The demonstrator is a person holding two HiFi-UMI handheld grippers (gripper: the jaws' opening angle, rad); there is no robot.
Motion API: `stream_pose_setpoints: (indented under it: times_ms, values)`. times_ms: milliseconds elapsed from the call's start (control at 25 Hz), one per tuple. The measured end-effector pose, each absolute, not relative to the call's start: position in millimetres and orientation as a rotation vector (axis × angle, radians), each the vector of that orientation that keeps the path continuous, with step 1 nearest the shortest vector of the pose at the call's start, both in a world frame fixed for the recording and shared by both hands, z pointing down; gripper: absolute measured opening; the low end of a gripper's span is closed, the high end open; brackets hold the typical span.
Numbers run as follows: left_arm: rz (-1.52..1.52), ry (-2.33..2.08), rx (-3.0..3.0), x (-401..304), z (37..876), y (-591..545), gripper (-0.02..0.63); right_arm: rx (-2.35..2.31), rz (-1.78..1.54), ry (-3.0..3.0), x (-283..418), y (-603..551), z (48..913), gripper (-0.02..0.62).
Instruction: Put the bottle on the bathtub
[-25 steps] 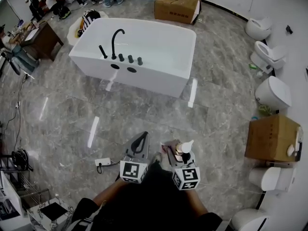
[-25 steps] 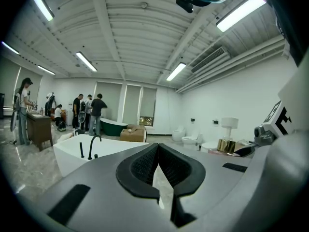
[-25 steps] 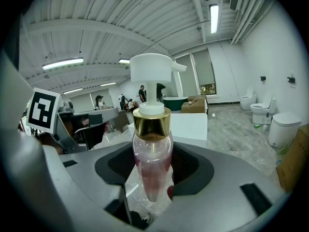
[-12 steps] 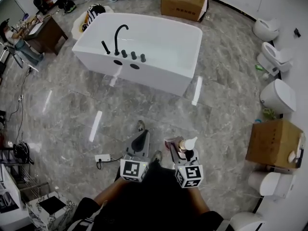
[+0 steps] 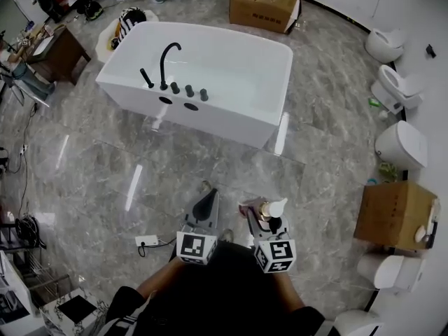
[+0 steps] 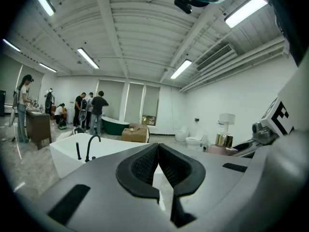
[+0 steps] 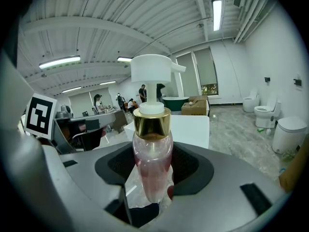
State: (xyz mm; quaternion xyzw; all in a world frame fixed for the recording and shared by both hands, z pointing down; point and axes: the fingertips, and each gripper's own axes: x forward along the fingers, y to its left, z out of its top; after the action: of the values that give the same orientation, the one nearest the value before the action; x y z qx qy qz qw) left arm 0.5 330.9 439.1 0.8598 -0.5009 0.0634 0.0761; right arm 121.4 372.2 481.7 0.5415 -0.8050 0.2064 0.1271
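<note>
Gripping bottle, right gripper stays put; left gripper fingers clenched, empty; bathtub drifted slightly left.

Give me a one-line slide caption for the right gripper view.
Right gripper clamped on a pink pump bottle, with the white bathtub ahead.

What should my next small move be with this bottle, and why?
Probably carry the bottle forward toward the bathtub. The right gripper is shut on it and holds it upright, but the bathtub lies ahead across the floor, seemingly too far off to set the bottle on its rim yet.
</note>
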Motion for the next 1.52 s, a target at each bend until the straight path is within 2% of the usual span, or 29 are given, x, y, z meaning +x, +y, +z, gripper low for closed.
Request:
stream_pose_setpoints:
  times_ms: [800, 1160, 1520]
  values:
    - [0.144, -1.428, 2.584, -68, 427, 116, 0.017, 1.667, 0.641, -2.239, 58, 170, 473, 0.219]
    - [0.129, -1.360, 2.633, -97, 433, 58, 0.017, 1.727, 0.660, -2.203, 30, 111, 473, 0.219]
    - [0.147, -1.336, 2.605, -101, 446, 22, 0.017, 1.728, 0.624, -2.174, 33, 65, 477, 0.219]
